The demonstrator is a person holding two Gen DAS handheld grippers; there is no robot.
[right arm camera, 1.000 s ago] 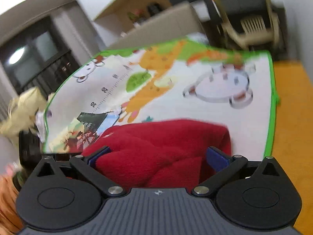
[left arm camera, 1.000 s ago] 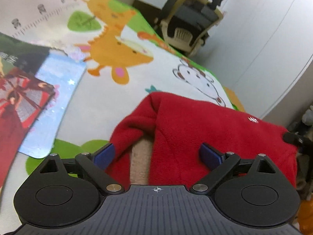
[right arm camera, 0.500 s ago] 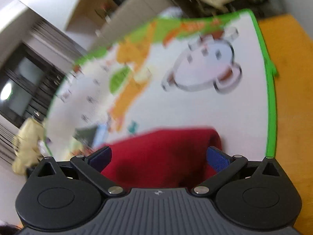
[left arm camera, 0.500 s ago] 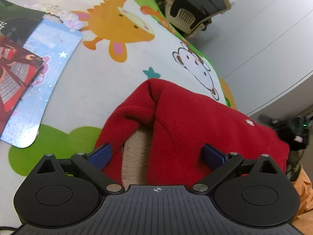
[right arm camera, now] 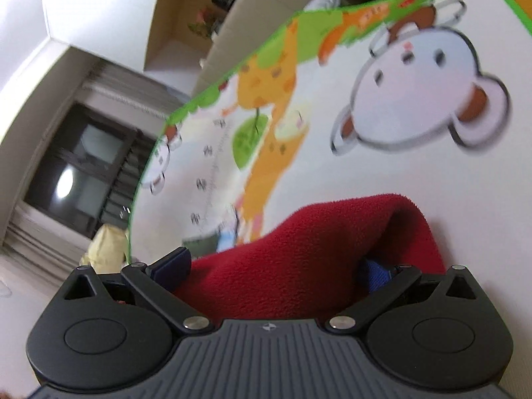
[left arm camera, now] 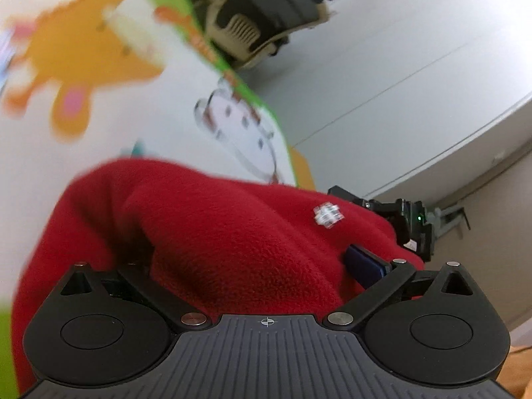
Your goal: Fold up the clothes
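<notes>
Fleece, red and thick, fills the lower middle of both wrist views. In the left wrist view the red fleece garment (left arm camera: 232, 232) bulges up between the fingers of the left gripper (left arm camera: 252, 266), which are spread wide; the blue pad at 3 o'clock (left arm camera: 364, 266) presses against the cloth, while the pad at 9 o'clock is buried under a fold and cannot be seen. A small white logo (left arm camera: 327, 214) sits on the fleece toward 2 o'clock. The garment lies on a cartoon play mat (left arm camera: 139, 99), whose orange animal figure (left arm camera: 76, 56) is blurred at 10 o'clock. Beyond the mat's green edge, at 12 o'clock, stands a beige and black cart-like object (left arm camera: 266, 10), too blurred to name. At 3 o'clock, past the fleece, a dark device with a green light (left arm camera: 409, 219) shows against the wall.

In the right wrist view the right gripper (right arm camera: 276, 269) also stands spread apart, with the same red fleece garment (right arm camera: 299, 259) heaped between its fingers. The dark blue pad at 9 o'clock (right arm camera: 173, 266) lies just beside the cloth's edge; the pad at 3 o'clock (right arm camera: 375, 274) is partly tucked under a raised fold. The play mat (right arm camera: 365, 179) stretches away, showing an orange giraffe (right arm camera: 266, 106) at 12 o'clock and a monkey face (right arm camera: 422, 89) at 1 o'clock. A dark window (right arm camera: 79, 166) stands at 9 o'clock.
</notes>
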